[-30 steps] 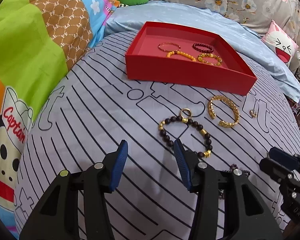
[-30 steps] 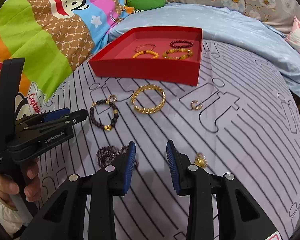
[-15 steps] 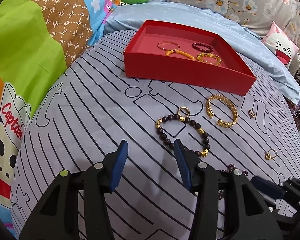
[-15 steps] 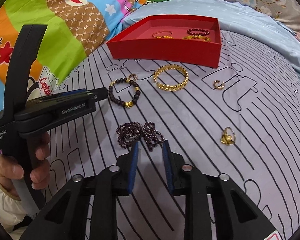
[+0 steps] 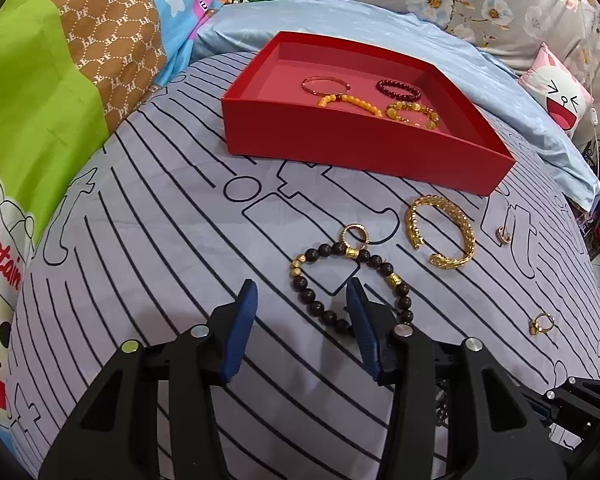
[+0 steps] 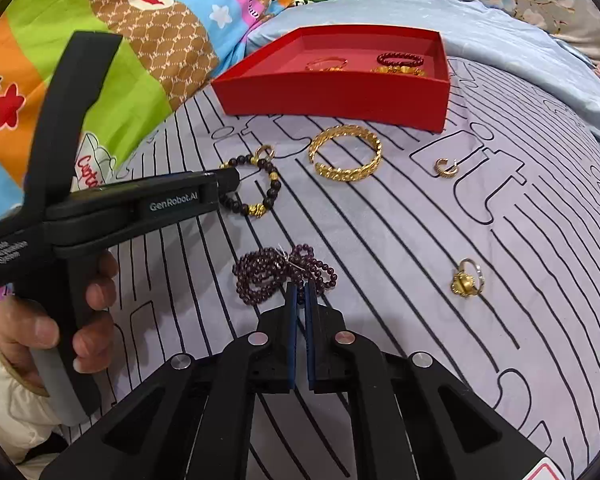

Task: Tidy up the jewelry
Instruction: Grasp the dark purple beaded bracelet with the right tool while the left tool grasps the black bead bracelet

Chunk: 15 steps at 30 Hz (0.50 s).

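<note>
A red tray [image 5: 352,148] [image 6: 332,94] holds several bracelets at the far side of the striped sheet. A dark bead bracelet with gold beads [image 5: 320,304] [image 6: 274,188], a gold cuff [image 5: 440,232] [image 6: 346,152], a small hoop earring [image 5: 503,235] [image 6: 446,168] and a gold ring [image 5: 540,324] [image 6: 466,278] lie loose. My left gripper [image 5: 302,316] is open, its right finger over the dark bead bracelet. My right gripper [image 6: 300,292] is shut on the near edge of a purple bead necklace [image 6: 276,272] that lies in a heap.
A colourful cartoon quilt [image 5: 60,100] rises on the left. A blue pillow [image 5: 380,28] lies behind the tray, with a cat-face cushion [image 5: 560,92] at the right. The left gripper's body and the hand [image 6: 72,216] fill the left of the right wrist view.
My right gripper has moved onto the purple necklace and closed from open to shut on it. My left gripper has edged forward over the dark bead bracelet and stayed open.
</note>
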Each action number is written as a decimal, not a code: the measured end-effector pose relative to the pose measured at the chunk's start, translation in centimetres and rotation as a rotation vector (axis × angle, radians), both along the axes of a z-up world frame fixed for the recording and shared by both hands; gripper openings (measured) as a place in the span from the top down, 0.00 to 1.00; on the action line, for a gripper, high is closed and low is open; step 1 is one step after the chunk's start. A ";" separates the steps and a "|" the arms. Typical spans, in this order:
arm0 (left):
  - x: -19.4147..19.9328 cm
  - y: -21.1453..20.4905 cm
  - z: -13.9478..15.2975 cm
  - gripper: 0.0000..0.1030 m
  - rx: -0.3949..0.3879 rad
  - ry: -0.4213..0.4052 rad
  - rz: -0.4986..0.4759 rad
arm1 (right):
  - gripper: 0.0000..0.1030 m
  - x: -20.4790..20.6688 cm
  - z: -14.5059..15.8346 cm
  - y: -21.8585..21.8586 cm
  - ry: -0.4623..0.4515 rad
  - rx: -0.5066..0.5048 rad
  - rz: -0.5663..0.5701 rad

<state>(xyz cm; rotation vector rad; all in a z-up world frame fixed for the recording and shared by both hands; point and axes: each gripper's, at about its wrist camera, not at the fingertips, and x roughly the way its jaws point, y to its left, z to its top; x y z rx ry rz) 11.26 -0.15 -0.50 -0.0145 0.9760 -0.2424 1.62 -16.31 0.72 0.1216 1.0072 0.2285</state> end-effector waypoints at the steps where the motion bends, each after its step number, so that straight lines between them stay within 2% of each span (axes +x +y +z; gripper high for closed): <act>1: 0.1 -0.1 0.0 0.67 -0.004 0.001 -0.005 | 0.96 0.0 0.2 -0.1 -0.003 0.002 -0.003; 2: 0.2 -0.2 0.0 0.77 -0.010 0.004 -0.012 | 0.96 0.0 0.3 -0.3 -0.006 0.005 -0.006; 5: 0.5 -0.1 0.1 0.92 -0.047 0.019 -0.028 | 0.96 -0.1 1.0 -0.8 -0.019 0.015 -0.017; 15: -1.0 -0.1 3.3 0.93 -0.081 -0.051 -0.062 | 0.96 -0.4 3.7 -2.4 -0.080 0.027 -0.061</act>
